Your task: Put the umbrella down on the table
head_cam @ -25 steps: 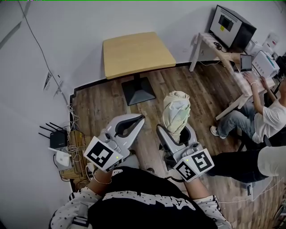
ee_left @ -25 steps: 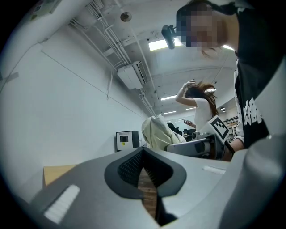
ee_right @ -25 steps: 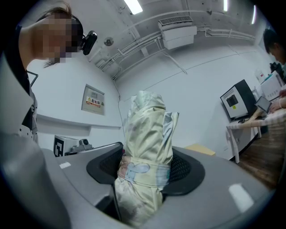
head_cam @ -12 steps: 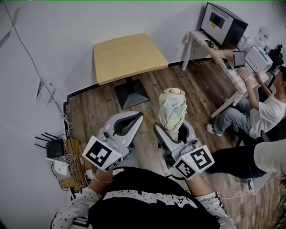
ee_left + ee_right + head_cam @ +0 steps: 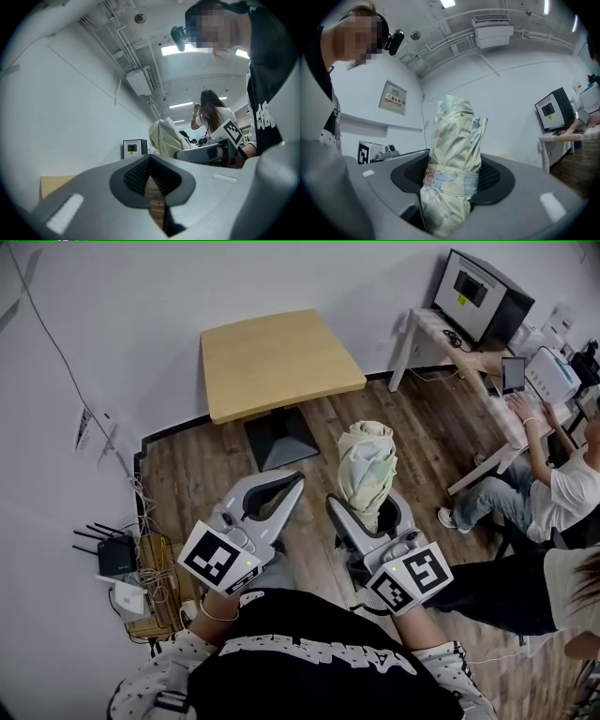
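Note:
A folded cream and pale green umbrella point(image 5: 367, 465) stands upright between the jaws of my right gripper point(image 5: 367, 506), which is shut on its lower part. In the right gripper view a printed strap wraps the umbrella point(image 5: 454, 136) just above the gripper point(image 5: 452, 177). To its left, my left gripper point(image 5: 298, 480) is shut, with nothing between its jaws point(image 5: 150, 158). The left gripper view shows the umbrella point(image 5: 164, 138) off to the right. A square wooden table point(image 5: 277, 360) on a black pedestal stands ahead by the white wall, with both grippers short of it over the wood floor.
A desk with a monitor point(image 5: 483, 287) stands at the far right, where a person point(image 5: 553, 493) sits. Another person's legs point(image 5: 497, 587) reach in at the lower right. A router and cables point(image 5: 117, 557) lie on the floor by the left wall.
Both grippers have edged forward toward the table, and the umbrella has moved with the right one. Neither gripper's jaws have changed.

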{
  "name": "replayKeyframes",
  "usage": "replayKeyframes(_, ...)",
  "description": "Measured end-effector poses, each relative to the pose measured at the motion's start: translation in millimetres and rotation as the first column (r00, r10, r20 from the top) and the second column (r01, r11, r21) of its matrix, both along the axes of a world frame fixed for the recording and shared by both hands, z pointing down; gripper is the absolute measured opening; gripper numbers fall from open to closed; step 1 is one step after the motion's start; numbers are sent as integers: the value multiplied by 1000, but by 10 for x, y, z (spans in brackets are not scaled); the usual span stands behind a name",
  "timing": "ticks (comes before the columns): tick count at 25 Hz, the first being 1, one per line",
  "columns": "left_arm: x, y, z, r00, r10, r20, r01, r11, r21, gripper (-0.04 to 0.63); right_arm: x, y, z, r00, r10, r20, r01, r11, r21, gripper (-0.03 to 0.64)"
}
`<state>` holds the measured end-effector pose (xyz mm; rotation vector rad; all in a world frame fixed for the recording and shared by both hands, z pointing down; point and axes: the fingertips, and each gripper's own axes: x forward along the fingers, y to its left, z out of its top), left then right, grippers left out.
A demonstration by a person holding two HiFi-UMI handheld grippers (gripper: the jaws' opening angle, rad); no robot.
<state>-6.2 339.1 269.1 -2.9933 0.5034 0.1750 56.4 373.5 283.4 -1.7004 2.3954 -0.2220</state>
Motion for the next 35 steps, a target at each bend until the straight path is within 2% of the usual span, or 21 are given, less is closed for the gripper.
replayKeyframes(7, -1, -566, 17, 1000, -9, 7, 10, 999, -37, -9, 31, -554, -10, 1000, 5, 7, -5, 999, -35, 296)
replayKeyframes(10, 41, -691, 56, 999, -6, 39, 9, 998, -65, -9, 66, -703, 8, 1000, 2, 9, -2, 999, -41, 296)
replayKeyframes(14, 41, -944, 43, 1000, -25, 8, 25, 999, -47, -9, 82, -923, 11, 1000, -5, 6, 6, 999, -46, 295)
replayKeyframes(22, 6, -1371, 43, 999, -39, 10, 39, 998, -58, -9, 69, -1346, 24, 1000, -9, 11, 10, 998, -65, 296)
replayKeyframes(28, -64, -1990, 19, 1000, -14, 0, 14, 996, -86, -9, 0, -1943, -15, 1000, 18, 3, -18, 995, -94, 296)
replayKeyframes(35, -54, -2029, 39, 1000, -14, -2, 14, 998, -68, -9, 7, -1975, 0, 1000, 22, -5, -22, 996, -82, 296)
